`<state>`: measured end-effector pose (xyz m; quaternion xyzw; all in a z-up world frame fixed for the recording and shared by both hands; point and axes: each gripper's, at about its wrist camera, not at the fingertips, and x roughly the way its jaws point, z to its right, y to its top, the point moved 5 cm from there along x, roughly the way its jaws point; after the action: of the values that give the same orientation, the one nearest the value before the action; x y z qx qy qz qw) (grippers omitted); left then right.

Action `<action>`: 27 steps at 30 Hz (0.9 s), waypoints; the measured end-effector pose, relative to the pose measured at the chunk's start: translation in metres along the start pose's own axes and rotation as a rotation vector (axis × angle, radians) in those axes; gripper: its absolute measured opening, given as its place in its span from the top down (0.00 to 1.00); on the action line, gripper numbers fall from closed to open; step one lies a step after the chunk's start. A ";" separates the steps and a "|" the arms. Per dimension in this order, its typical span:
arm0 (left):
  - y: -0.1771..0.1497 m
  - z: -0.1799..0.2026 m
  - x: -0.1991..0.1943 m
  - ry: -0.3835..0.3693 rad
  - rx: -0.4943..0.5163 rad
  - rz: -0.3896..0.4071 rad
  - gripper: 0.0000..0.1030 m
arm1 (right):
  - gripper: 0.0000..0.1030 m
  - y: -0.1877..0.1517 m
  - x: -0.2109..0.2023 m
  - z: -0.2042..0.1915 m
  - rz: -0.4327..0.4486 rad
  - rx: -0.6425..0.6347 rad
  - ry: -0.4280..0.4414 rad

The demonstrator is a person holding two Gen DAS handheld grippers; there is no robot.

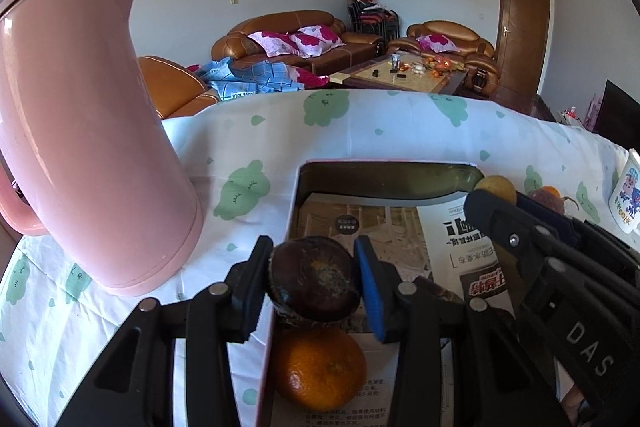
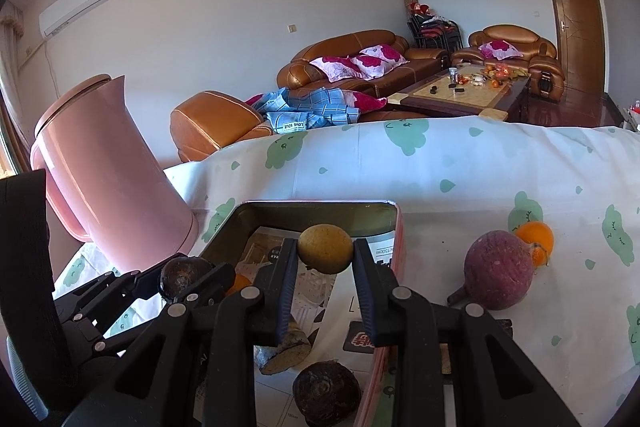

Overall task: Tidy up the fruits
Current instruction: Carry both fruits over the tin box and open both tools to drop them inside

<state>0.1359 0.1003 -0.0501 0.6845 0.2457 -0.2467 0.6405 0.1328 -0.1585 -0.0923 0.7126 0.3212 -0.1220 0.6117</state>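
My left gripper [image 1: 313,273] is shut on a dark brown round fruit [image 1: 314,279], held over the near left part of a pink-rimmed tin tray [image 1: 384,166] lined with printed paper. An orange [image 1: 320,369] lies in the tray just below it. My right gripper [image 2: 326,255] is shut on a yellow-brown round fruit [image 2: 326,253] above the tray [image 2: 320,205]. In the right wrist view the left gripper [image 2: 188,279] shows at the left with its dark fruit [image 2: 180,275]. The tray also holds another dark round fruit [image 2: 326,391] and a cut tuber piece [image 2: 284,347].
A tall pink kettle [image 1: 88,131] stands left of the tray on the patterned tablecloth [image 2: 480,167]. Right of the tray lie a purple-red round root [image 2: 498,275] and an orange [image 2: 536,241]. A printed mug [image 1: 628,199] stands at the far right. Sofas and a coffee table lie beyond.
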 end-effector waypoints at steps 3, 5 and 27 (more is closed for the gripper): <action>-0.001 0.003 0.000 0.018 0.025 0.008 0.58 | 0.71 -0.004 0.004 -0.003 -0.025 -0.016 0.002; -0.002 0.002 0.000 0.017 0.022 0.003 0.58 | 0.71 -0.006 0.007 -0.004 -0.044 -0.018 0.012; 0.001 0.008 -0.017 0.096 0.051 0.096 0.22 | 0.34 0.003 -0.042 0.011 0.159 0.036 0.038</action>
<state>0.1234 0.0919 -0.0382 0.7227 0.2365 -0.1891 0.6213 0.1044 -0.1820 -0.0687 0.7488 0.2729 -0.0652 0.6004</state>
